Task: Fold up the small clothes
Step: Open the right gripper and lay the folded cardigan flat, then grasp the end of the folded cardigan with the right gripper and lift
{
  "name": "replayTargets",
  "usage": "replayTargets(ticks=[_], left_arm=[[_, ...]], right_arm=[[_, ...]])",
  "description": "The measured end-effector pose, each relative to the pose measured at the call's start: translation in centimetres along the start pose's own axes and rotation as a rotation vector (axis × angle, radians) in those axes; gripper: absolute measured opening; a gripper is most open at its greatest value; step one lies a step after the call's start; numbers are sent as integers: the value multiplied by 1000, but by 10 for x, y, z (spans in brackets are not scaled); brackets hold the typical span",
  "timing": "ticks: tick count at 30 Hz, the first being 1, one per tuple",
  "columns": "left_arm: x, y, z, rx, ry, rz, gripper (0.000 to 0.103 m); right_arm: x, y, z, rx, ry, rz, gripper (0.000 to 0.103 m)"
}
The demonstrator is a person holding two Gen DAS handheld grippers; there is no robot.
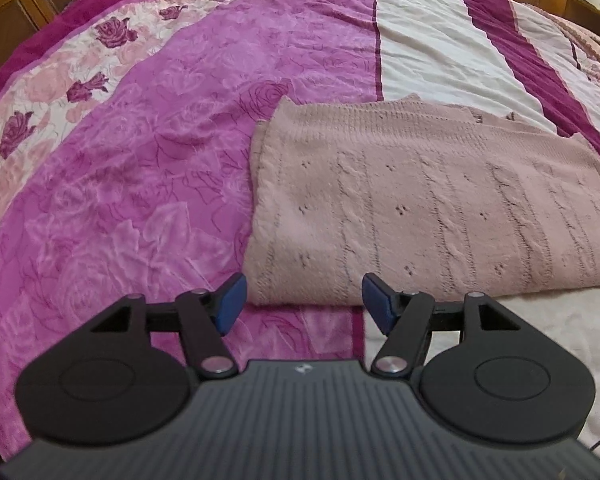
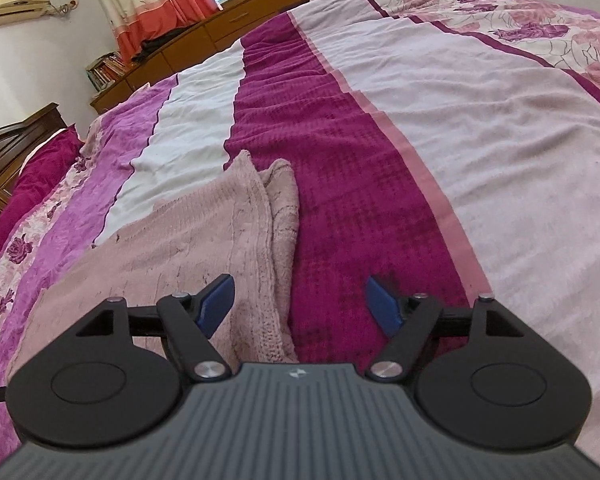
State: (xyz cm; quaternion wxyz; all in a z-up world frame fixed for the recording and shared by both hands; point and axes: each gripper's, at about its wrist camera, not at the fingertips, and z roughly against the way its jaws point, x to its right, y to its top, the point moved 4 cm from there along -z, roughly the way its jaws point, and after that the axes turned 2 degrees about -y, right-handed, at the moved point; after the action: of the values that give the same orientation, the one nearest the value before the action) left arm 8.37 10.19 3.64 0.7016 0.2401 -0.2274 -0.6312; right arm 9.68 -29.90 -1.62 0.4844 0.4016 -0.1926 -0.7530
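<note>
Sweater (image 1: pixel 432 208), pink knit, lies flat on the bed (image 1: pixel 140 160), long axis nine to three, at twelve o'clock from the spread, empty left tongs (image 1: pixel 303 300); right tongs (image 2: pixel 300 306), also spread, straddle its end.

A wide bed (image 2: pixel 480 140) fills the room, spread with a bedspread (image 1: pixel 160 160) striped in magenta, pink roses and white. Beyond it a wooden cabinet (image 2: pixel 260 12) runs under a floral curtain (image 2: pixel 148 0), with books (image 2: pixel 106 70) at its end and an air conditioner (image 2: pixel 12 8) on the wall.
</note>
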Motion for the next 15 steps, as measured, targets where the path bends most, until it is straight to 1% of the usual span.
replayTargets(ticks=[4, 7, 9, 15], left_arm=[[6, -7, 4, -4, -22, 33, 65], [10, -13, 5, -7, -7, 20, 65], [13, -17, 5, -16, -1, 13, 65], [17, -23, 4, -21, 0, 12, 65]], right_arm=[[3, -3, 2, 12, 5, -41, 79], [7, -7, 0, 9, 33, -92, 81], [9, -10, -3, 10, 50, -104, 82], [5, -13, -15, -29, 157, -126, 83]])
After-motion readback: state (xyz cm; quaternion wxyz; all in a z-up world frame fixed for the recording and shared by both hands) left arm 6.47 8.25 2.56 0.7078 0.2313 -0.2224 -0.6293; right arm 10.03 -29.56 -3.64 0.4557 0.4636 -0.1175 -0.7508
